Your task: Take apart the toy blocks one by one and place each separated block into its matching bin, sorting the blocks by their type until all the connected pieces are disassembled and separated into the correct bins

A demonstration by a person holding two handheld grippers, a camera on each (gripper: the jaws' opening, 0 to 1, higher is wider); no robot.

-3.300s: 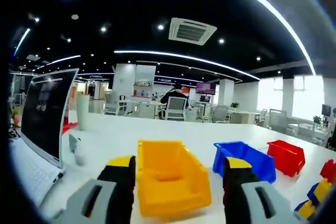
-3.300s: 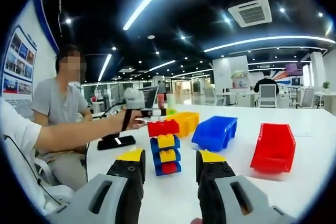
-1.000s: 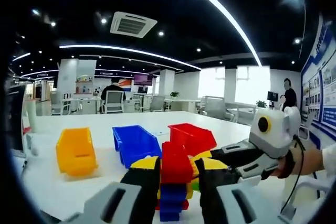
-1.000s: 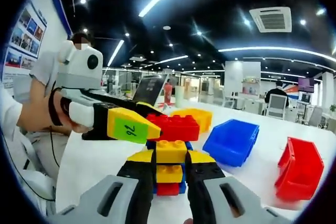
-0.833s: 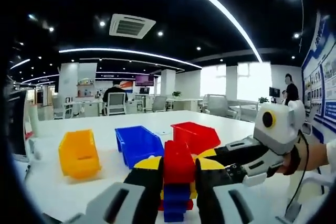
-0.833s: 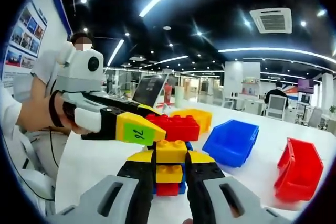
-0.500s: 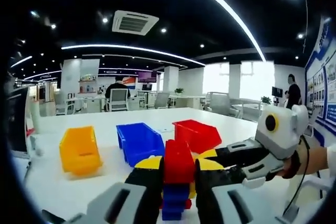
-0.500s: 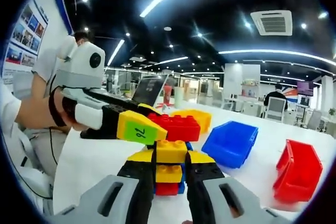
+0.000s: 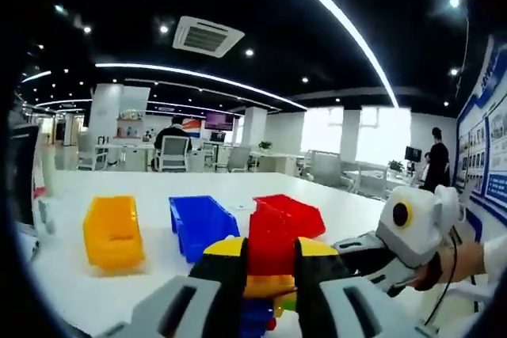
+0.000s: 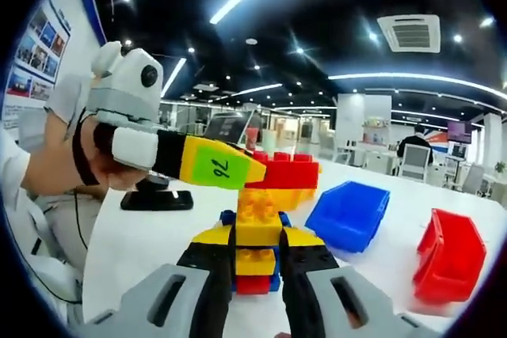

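Note:
A red block [image 9: 271, 237] [image 10: 287, 172] is held clear above the stack, with my left gripper [image 9: 271, 249] [image 10: 255, 170] shut on it. The stack [image 10: 254, 251] stands on the white table [image 10: 158, 243]: a yellow block [image 10: 255, 216] with bare studs on top, another yellow, blue, and red at the bottom. My right gripper [image 10: 257, 239] [image 9: 352, 261] is shut on the stack's upper yellow block. In the left gripper view the yellow top [image 9: 268, 284] shows just under the red block. The yellow bin [image 9: 113, 232], blue bin [image 9: 202, 224] and red bin [image 9: 295, 213] sit in a row behind.
In the right gripper view the blue bin [image 10: 348, 211] and red bin [image 10: 450, 256] lie to the right, and the yellow bin [image 10: 297, 195] is partly hidden behind the red block. A black phone [image 10: 157, 199] lies at left. A person's sleeve [image 10: 16, 187] is near it.
The left gripper has lifted the red block up off the stack; the yellow block's studs are now bare. The right gripper still grips the stack in place.

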